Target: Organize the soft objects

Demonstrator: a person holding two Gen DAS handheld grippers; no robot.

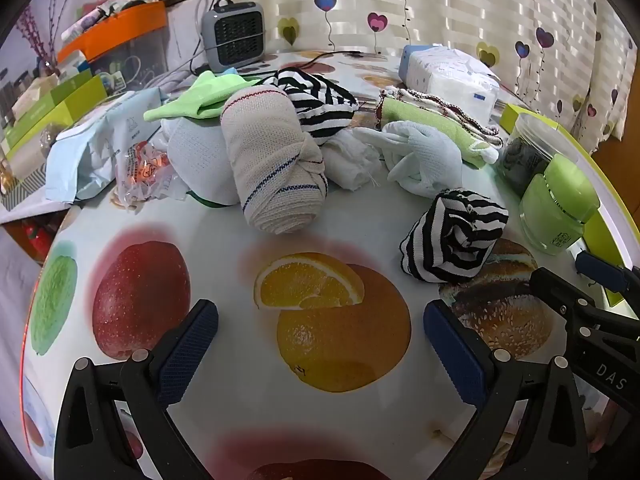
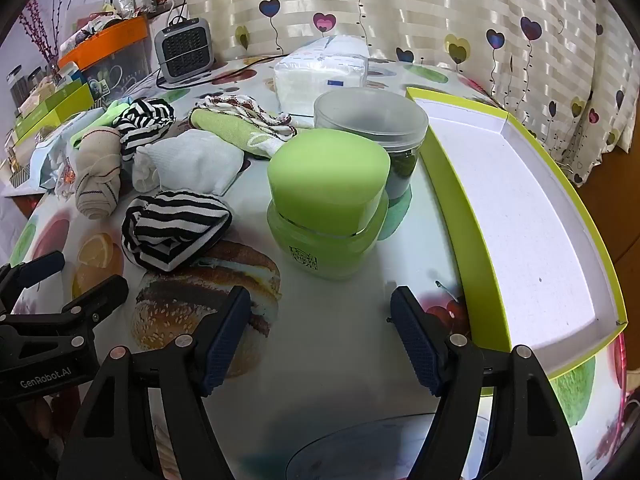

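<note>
Though knotted, ribbed beige cloth roll

Near front: black-and-white striped bundle, folded, lying alone on burger print. Behind it: beige knitted roll with blue and red lines, knotted, leaning on second striped bundle. Beside: white knitted bundles, crumpled; green cloth, flat; green-and-white folded cloths further right.
</note>
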